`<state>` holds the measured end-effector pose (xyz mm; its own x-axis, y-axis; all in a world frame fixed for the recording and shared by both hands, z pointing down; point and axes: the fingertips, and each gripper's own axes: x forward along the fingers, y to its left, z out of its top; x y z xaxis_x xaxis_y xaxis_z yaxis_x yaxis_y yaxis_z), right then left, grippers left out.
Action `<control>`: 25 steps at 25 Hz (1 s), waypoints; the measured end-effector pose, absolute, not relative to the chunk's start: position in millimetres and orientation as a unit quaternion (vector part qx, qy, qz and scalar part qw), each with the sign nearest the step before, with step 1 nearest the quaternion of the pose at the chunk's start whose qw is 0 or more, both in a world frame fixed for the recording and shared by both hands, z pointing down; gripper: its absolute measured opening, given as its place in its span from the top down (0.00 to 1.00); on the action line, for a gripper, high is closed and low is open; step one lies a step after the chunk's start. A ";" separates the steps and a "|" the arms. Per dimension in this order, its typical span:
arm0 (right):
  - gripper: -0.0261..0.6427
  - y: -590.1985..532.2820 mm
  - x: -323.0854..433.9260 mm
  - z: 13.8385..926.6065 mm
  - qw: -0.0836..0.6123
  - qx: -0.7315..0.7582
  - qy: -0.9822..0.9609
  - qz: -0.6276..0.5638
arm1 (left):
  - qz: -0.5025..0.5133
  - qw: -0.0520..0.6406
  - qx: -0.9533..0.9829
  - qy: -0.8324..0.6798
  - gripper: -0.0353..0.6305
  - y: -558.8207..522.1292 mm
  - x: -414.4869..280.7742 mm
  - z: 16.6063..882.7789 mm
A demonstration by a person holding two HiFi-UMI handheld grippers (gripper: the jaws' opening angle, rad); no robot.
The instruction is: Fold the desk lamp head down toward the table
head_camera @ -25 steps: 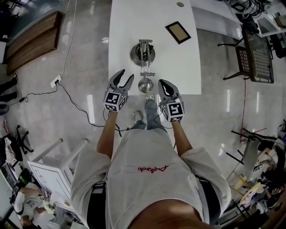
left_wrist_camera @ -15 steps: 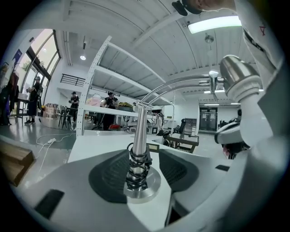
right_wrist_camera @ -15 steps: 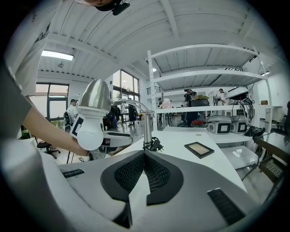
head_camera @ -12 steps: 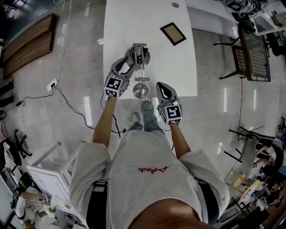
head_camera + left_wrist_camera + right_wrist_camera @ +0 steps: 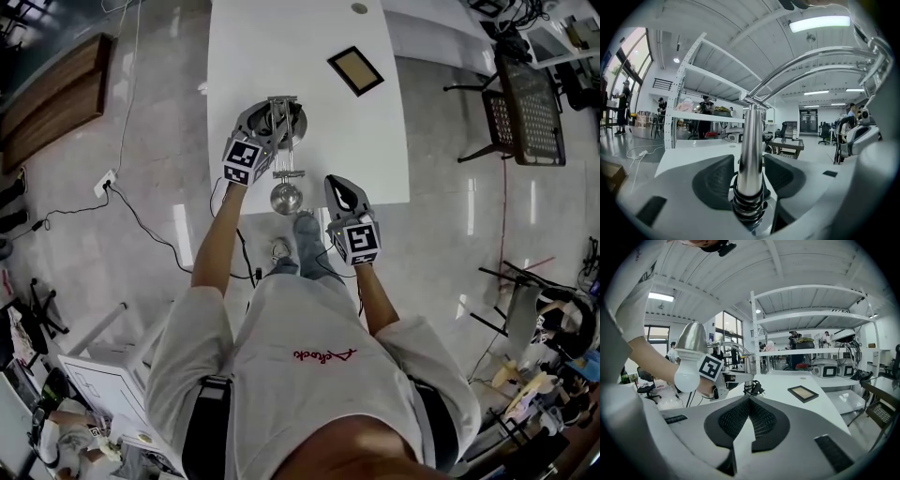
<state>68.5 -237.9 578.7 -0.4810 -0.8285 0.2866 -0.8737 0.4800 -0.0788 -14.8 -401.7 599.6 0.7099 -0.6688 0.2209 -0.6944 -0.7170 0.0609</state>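
Observation:
The chrome desk lamp (image 5: 284,155) stands near the front edge of the white table (image 5: 309,47), its round base (image 5: 292,120) behind and its head (image 5: 286,198) hanging out over the edge. My left gripper (image 5: 265,118) reaches in at the base. In the left gripper view the upright chrome post (image 5: 751,140) and its coiled black cord stand between the open jaws of the left gripper (image 5: 751,180), and the arm rods (image 5: 811,61) arch overhead. My right gripper (image 5: 339,186) hovers shut and empty beside the head. From the right gripper (image 5: 749,401), the lamp head and white bulb (image 5: 688,373) show at left.
A small dark picture frame (image 5: 355,69) lies on the table behind the lamp, also seen as the frame (image 5: 803,393). A black mesh chair (image 5: 530,103) stands to the right. Cables (image 5: 150,206) run across the glossy floor at left. Shelving and people are in the background.
My left gripper has travelled forward from beside the lamp head to the lamp's base, and the post now stands between its jaws. The right gripper has stayed put.

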 end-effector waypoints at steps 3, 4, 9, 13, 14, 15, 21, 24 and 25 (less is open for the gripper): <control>0.93 -238.6 72.0 579.6 0.107 0.500 -0.853 0.109 | 0.093 0.069 0.925 -0.363 0.65 -409.2 -8.1 599.3; 0.93 -239.1 72.9 580.3 0.108 0.500 -0.852 0.110 | 0.091 0.068 0.926 -0.360 0.65 -411.5 -5.2 597.6; 0.93 -242.0 73.3 581.6 0.109 0.498 -0.853 0.111 | 0.087 0.055 0.935 -0.341 0.65 -421.6 11.7 587.3; 0.93 -243.6 69.4 580.9 0.107 0.492 -0.857 0.110 | 0.085 0.043 0.935 -0.342 0.74 -424.6 16.8 583.0; 0.93 -243.7 68.5 580.7 0.106 0.490 -0.858 0.109 | 0.086 0.040 0.935 -0.341 0.76 -424.4 16.6 583.4; 0.93 -244.0 67.5 580.4 0.105 0.488 -0.859 0.109 | 0.085 0.039 0.936 -0.338 0.76 -424.2 16.4 583.8; 0.93 -246.3 61.1 576.6 0.099 0.479 -0.865 0.107 | 0.079 0.042 0.939 -0.332 0.77 -423.8 17.2 583.2; 0.93 -245.8 56.4 571.3 0.098 0.467 -0.874 0.092 | 0.078 0.043 0.939 -0.333 0.76 -423.9 17.9 583.4; 0.93 -245.8 53.4 567.8 0.101 0.459 -0.879 0.079 | 0.078 0.043 0.939 -0.333 0.76 -424.0 18.1 583.5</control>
